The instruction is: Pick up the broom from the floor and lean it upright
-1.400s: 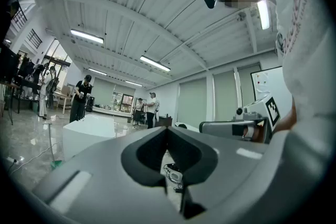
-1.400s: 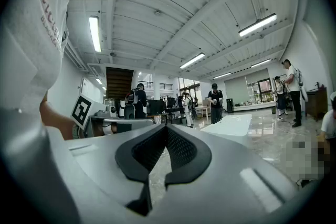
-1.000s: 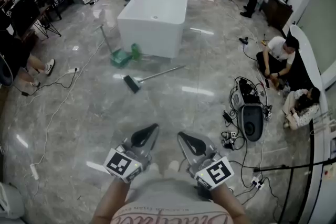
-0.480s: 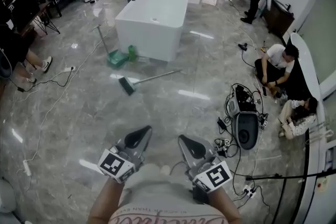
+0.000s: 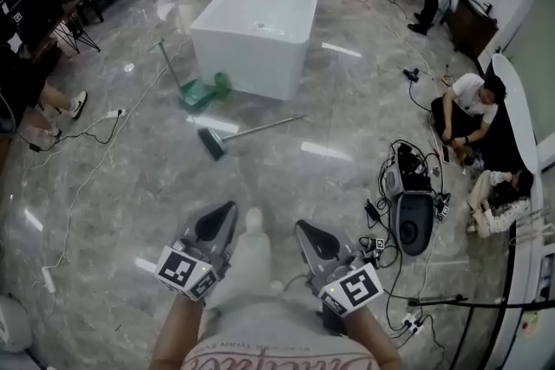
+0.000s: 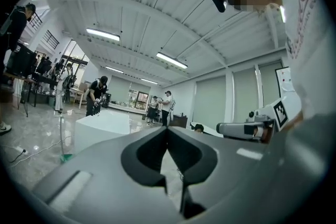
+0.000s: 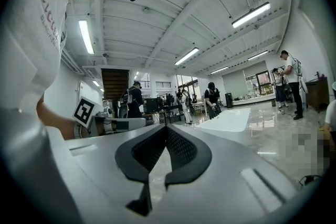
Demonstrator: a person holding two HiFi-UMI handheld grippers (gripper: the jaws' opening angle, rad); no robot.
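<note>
Gripper status: left gripper (image 5: 221,221) and right gripper (image 5: 310,236) are both clenched w/ nothing in them, held low in front of you. The broom (image 5: 256,129) lies flat on the floor (image 5: 130,186), well ahead of you, just short of the white block (image 5: 256,22). Its head is at the left end, and the handle runs off to the right.

Expect it to be light and stiff, w/ most of the weight at the head. The handle is thin and prob smooth (too small here to tell the material), so it may twist or slip. Open wide and grab the handle, not the bristles, approx a third up from the head. Steady the far end w/ the other gripper. The floor is glossy, so the head could skid once it's leaned.
</note>
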